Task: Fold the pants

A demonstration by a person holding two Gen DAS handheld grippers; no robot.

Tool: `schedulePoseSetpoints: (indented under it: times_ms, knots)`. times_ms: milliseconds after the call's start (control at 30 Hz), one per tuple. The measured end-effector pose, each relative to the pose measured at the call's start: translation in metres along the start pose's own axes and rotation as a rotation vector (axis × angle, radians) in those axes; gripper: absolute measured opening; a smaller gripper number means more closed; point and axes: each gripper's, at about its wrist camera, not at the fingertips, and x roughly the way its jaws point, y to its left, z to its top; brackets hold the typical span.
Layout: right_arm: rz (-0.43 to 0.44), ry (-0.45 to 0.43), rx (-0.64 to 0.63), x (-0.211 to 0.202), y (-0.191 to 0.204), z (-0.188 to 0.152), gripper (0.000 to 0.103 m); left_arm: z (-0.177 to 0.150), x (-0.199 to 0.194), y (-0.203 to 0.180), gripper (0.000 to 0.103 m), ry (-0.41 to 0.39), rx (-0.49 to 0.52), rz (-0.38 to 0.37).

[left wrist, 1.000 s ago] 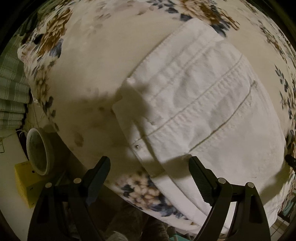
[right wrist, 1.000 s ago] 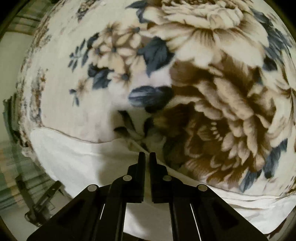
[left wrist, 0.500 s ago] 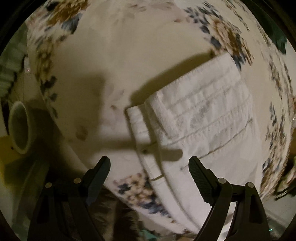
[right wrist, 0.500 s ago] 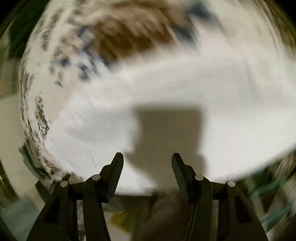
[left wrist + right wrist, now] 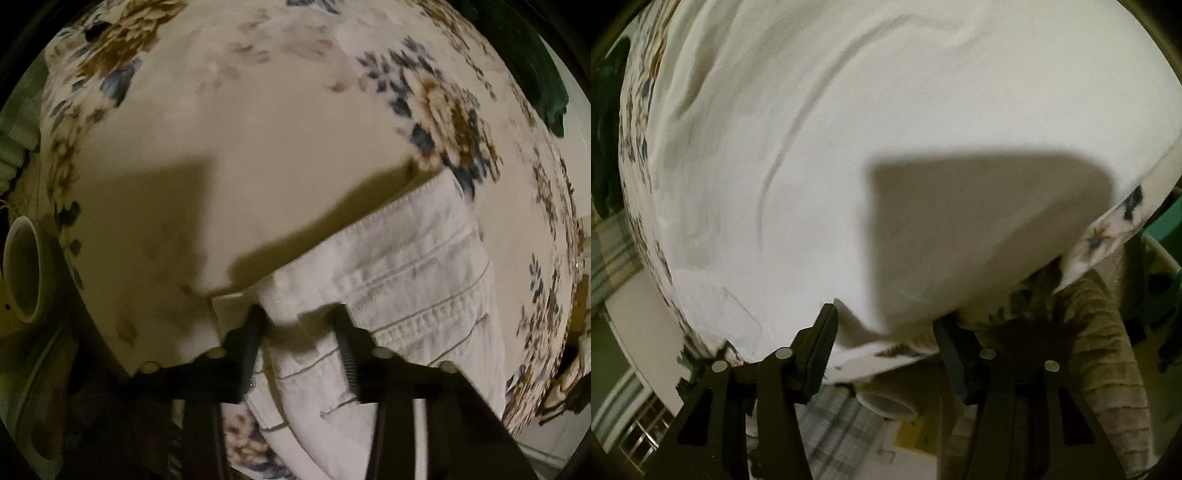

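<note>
White pants [image 5: 399, 295] lie on a floral blanket [image 5: 258, 147], stitched waistband end at the lower right of the left wrist view. My left gripper [image 5: 301, 321] is part-closed around the near corner of the waistband, fabric between its fingers. In the right wrist view the white pants cloth [image 5: 849, 129] fills most of the frame, with creases running across it. My right gripper [image 5: 886, 325] is open at the cloth's near edge, a fold of fabric lying between its fingers.
The blanket's edge [image 5: 1108, 236] hangs over the surface at lower right. A white cup [image 5: 22, 269] stands at the far left below the blanket edge. A dark green cloth [image 5: 532, 74] lies at the upper right. A person's ribbed brown sleeve [image 5: 1108, 350] is at lower right.
My left gripper has closed down from wide open around the waistband corner. My right gripper has opened, left the floral area and now faces the white cloth at its near edge.
</note>
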Motion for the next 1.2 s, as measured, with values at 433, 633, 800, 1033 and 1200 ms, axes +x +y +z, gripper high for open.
schedulePoseSetpoints:
  times_ms: [433,633,800,1033,1200]
  knots:
    - [-0.109,-0.076,-0.099,-0.032,0.009,-0.027,0.003,-0.01,-0.055,0.034,0.012,-0.025,0.051,-0.069]
    - [-0.15,-0.055,-0.119,-0.025,0.004,-0.022,0.002,-0.02,-0.023,0.027,0.012,-0.003,0.056,-0.021]
    - [-0.18,-0.021,-0.149,-0.015,0.006,-0.014,0.004,-0.016,-0.005,0.025,0.018,0.041,0.077,0.02]
    - [-0.16,0.007,-0.304,-0.058,0.048,-0.005,0.047,-0.034,-0.06,-0.003,0.041,0.011,0.151,0.062]
    - [-0.089,0.002,-0.428,-0.071,0.119,0.029,0.047,-0.059,-0.065,-0.074,0.078,-0.004,0.298,0.038]
